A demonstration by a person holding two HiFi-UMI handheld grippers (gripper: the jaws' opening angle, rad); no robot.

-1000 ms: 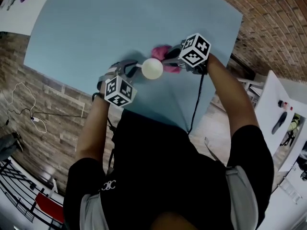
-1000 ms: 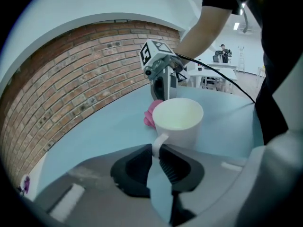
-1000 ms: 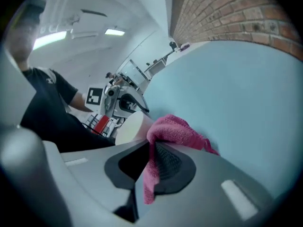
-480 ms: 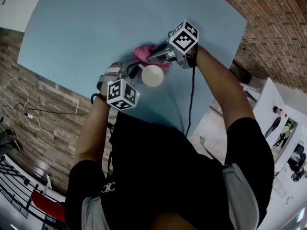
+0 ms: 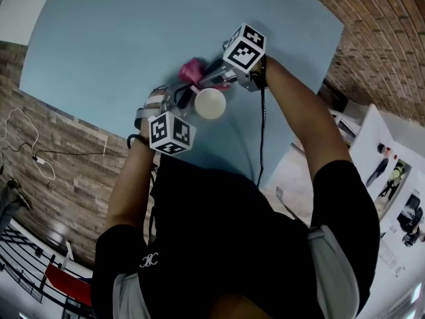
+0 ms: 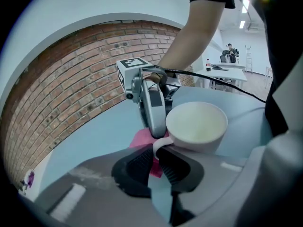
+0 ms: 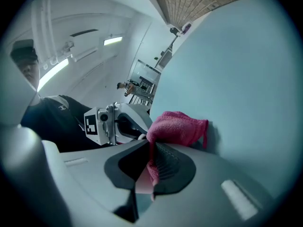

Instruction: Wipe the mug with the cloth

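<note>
Blue tabletop (image 5: 119, 38): mug (image 5: 210, 103) held near the person's edge.
Narrow jaws of the left gripper (image 6: 157, 161) pinch its handle; the right gripper (image 7: 150, 162) clamps the pink cloth (image 7: 177, 126) beside it. Checkered marker cubes (image 5: 244, 47), no legible writing; bare tabletop stretches beyond.

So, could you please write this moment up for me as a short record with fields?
Surface: light blue table
Mug: white mug, upright, looks empty
Cloth: pink cloth, bunched, beside the mug on its handle side
Left gripper: left gripper shut on the mug's handle
Right gripper: right gripper shut on the cloth, close to the mug's side
Contact of cloth and mug: cannot tell from these views
</note>
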